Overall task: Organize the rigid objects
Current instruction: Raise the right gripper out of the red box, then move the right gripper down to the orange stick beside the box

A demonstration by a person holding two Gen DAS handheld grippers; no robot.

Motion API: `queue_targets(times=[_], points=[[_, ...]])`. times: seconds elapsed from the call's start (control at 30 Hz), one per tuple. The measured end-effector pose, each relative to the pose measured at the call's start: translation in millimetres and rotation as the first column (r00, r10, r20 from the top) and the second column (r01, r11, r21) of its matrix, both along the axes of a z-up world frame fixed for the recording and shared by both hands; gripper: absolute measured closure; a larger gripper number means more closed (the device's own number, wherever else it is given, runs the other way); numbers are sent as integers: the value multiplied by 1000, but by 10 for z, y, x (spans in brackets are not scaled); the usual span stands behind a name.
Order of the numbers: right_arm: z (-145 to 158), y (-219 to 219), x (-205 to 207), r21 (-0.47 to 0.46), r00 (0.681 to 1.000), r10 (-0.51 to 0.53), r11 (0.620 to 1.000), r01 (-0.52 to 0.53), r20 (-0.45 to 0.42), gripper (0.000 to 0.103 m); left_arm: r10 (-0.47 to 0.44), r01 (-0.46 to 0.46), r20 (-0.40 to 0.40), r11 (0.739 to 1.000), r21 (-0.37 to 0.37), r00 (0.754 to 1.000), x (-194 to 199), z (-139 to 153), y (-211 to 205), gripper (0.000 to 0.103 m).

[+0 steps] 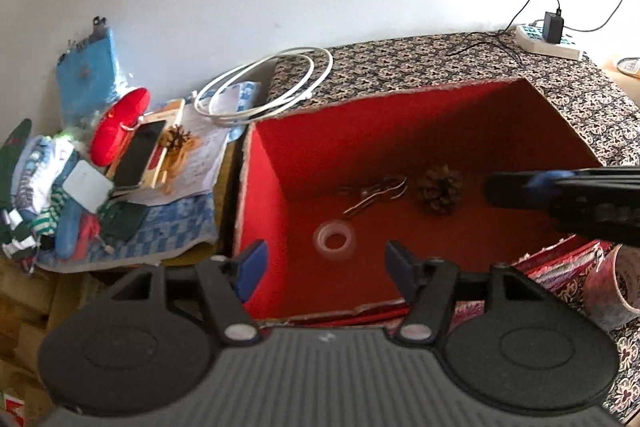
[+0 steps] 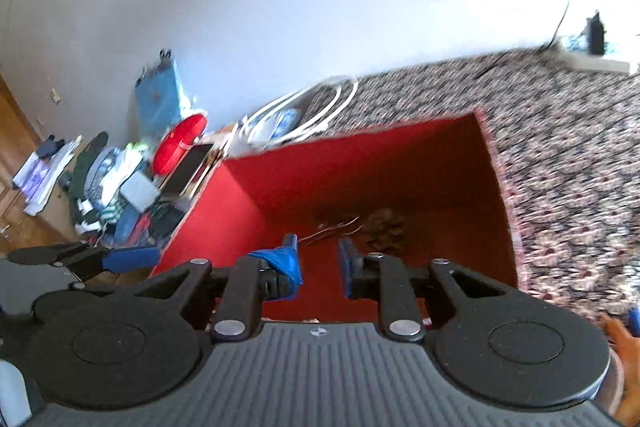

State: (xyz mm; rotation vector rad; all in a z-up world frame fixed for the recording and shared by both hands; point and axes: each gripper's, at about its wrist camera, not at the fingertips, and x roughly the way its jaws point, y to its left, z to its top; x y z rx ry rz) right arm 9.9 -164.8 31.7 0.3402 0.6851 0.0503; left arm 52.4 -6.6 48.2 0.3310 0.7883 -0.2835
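Here, left wrist view first:
left gripper (image 1: 326, 269): jaws stand wide apart above the near edge of the red box (image 1: 272, 211), nothing between the blue pads
tape roll (image 1: 334, 239): lies flat on the box floor, just beyond the left gripper's gap, at about 12 o'clock from it
pine cone (image 1: 439, 189): on the box floor toward 1 o'clock, well apart from the tape roll
twigs (image 1: 374, 198): thin loose pieces just left of the pine cone
right gripper (image 1: 496, 189): enters from 3 o'clock over the box, blurred
white cable (image 1: 264, 87): coiled past the box's far left corner, at 11 o'clock
Right wrist view:
right gripper (image 2: 318, 261): a narrow gap shows between the pads, nothing held; picture is smeared
pine cone (image 2: 384, 225): just beyond the fingertips, at 1 o'clock, inside the red box (image 2: 248, 211)
left gripper (image 2: 128, 259): one blue finger shows at 9 o'clock
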Motion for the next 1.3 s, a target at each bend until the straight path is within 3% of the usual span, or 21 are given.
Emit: queue_targets(times=[0.43, 0.67, 0.87, 1.0, 1.1, 1.3], points=[[48, 69, -493, 86, 1000, 19, 996, -19, 3, 96, -11, 10, 62, 1000, 24, 998, -306, 118, -52, 36], [21, 178, -639, 0, 1000, 23, 1000, -23, 15, 96, 5, -6, 45, 1000, 13, 999, -409, 115, 10, 36], [-110, 63, -667, 99, 999, -6, 995, 12, -51, 96, -10, 11, 32, 1000, -8, 999, -514, 77, 147, 36], [-227, 14, -705, 176, 994, 6, 984, 13, -108, 96, -29, 29, 4, 999, -42, 1000, -573, -11, 280, 36], [-305, 42, -712, 175, 990, 18, 984, 7, -140, 97, -63, 60, -36, 994, -96, 997, -642, -111, 380, 36], [-465, 80, -653, 253, 975, 62, 968, -6, -214, 96, -157, 124, -178, 975, -183, 971, -689, -482, 478, 36]])
